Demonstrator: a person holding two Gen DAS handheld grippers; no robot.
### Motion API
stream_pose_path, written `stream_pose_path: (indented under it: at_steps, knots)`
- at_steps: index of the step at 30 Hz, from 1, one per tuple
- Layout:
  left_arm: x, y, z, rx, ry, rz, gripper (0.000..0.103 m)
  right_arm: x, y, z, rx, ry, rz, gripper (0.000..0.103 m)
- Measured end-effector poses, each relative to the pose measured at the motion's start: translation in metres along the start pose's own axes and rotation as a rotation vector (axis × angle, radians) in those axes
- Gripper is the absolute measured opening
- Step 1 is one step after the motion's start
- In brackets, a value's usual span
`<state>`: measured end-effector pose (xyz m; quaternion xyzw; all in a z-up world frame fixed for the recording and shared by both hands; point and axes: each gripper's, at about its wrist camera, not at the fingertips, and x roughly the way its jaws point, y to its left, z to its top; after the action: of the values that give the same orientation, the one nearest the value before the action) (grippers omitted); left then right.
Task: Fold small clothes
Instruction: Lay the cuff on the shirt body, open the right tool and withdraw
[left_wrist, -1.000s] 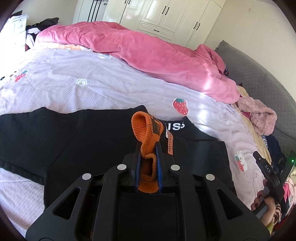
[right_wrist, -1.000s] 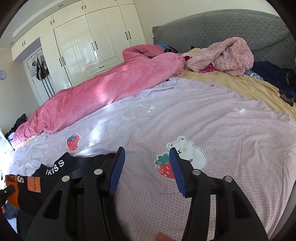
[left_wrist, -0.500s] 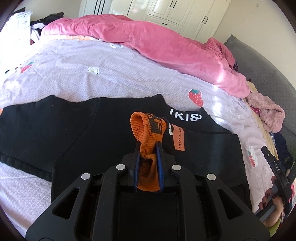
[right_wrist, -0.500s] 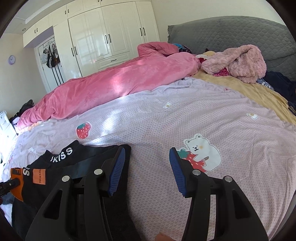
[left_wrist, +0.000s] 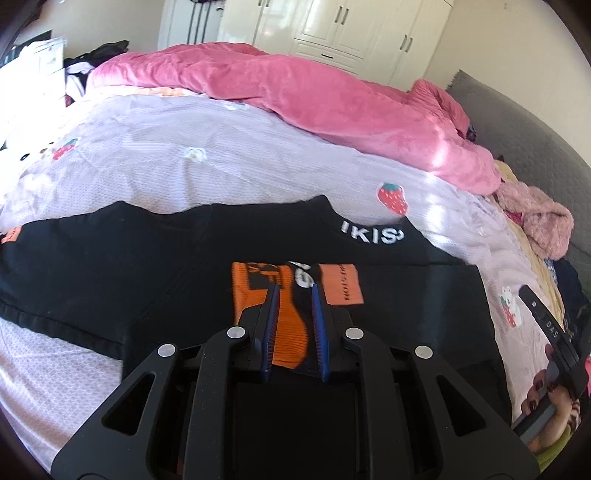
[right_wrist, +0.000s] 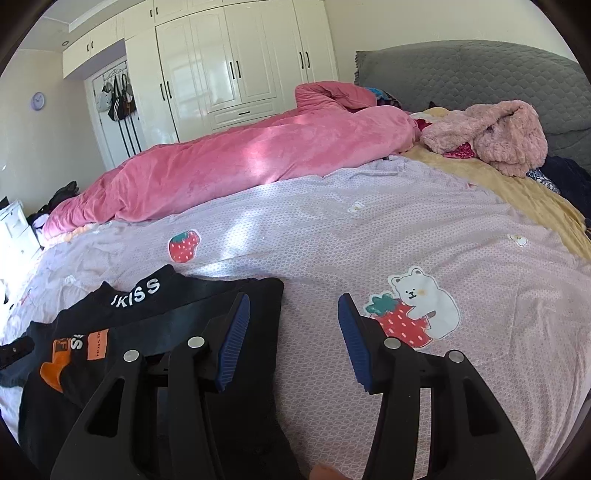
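A black sweatshirt (left_wrist: 147, 266) with white collar lettering lies on the lilac bedsheet (left_wrist: 184, 166). One sleeve is folded across its chest, and the orange cuff (left_wrist: 266, 291) lies flat there. My left gripper (left_wrist: 294, 288) is open a little, its jaws either side of the cuff, which lies loose between them. In the right wrist view the sweatshirt (right_wrist: 177, 306) is at lower left with the orange cuff (right_wrist: 55, 365). My right gripper (right_wrist: 294, 306) is open and empty above the sweatshirt's right edge.
A pink duvet (left_wrist: 314, 96) lies along the far side of the bed. A fluffy pink garment (right_wrist: 495, 133) and dark clothes sit near the grey headboard (right_wrist: 480, 74). White wardrobes (right_wrist: 229, 66) stand behind. The right gripper shows at the left wrist view's right edge (left_wrist: 546, 332).
My left gripper has lowered the orange cuff onto the sweatshirt's chest and opened; the cuff now lies flat instead of standing pinched. The right gripper stays open, shifted slightly.
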<state>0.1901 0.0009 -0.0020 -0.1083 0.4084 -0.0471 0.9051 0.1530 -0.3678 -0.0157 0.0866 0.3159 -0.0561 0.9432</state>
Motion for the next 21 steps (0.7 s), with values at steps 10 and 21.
stream_pose_path:
  at_steps: [10, 21]
  knots:
    - [0.046, -0.012, -0.024, 0.069, 0.141, 0.046, 0.012, 0.000, 0.037, -0.010, -0.128, 0.021, 0.103, 0.049]
    - [0.052, -0.003, -0.031, 0.056, 0.152, 0.036, 0.012, 0.012, 0.084, -0.036, -0.338, 0.139, 0.175, 0.050]
